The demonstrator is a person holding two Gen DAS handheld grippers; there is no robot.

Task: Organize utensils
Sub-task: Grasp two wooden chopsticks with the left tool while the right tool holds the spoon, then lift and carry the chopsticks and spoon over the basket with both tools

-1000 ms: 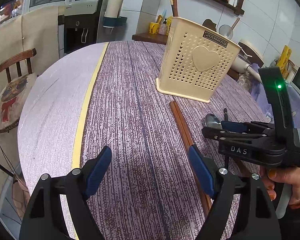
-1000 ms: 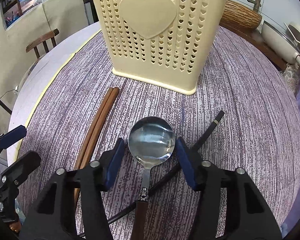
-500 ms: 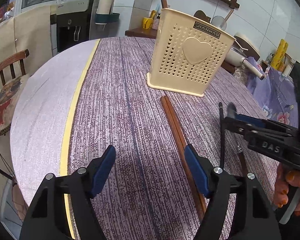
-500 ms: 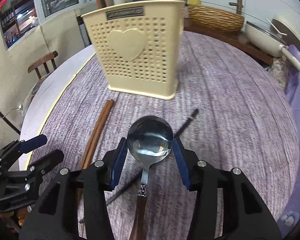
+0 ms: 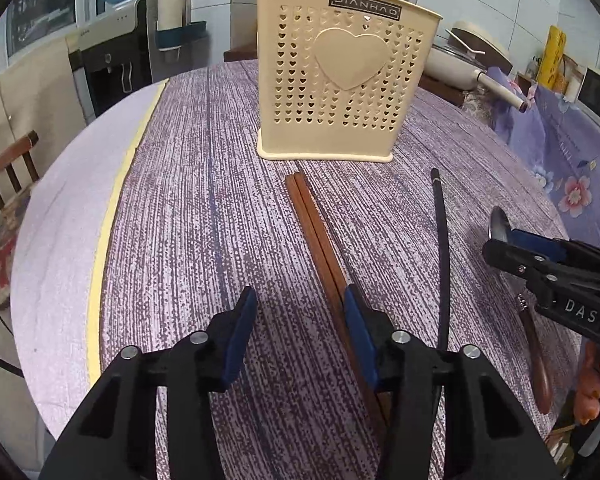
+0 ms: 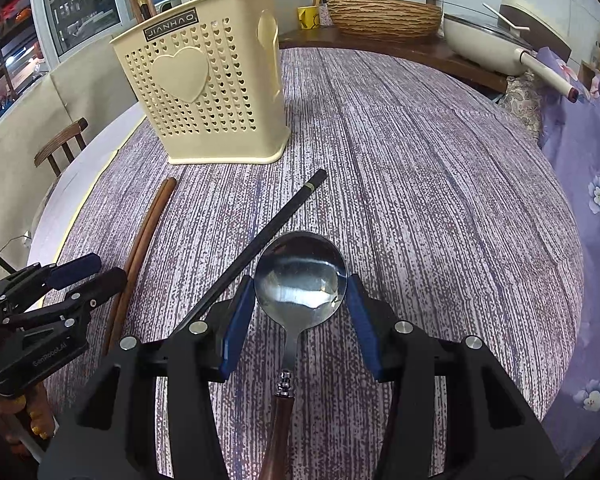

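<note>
Cream plastic utensil holder (image 5: 346,76) punched with tiny hearts, purple-and-white streaky tablecloth (image 6: 420,184), reddish-brown wooden chopsticks (image 5: 320,236), one black chopstick (image 6: 276,222), shiny silver spoon (image 6: 300,280) with brown handle.

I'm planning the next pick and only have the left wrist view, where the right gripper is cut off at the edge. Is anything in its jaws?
Observer: Yes. In the right wrist view the right gripper has its jaws shut on the spoon, pinching the bowl's two sides.
Operator: Is the black chopstick caught in there too?
Observer: No. The black chopstick lies on the tablecloth and passes under one pad, outside the gap.
</note>
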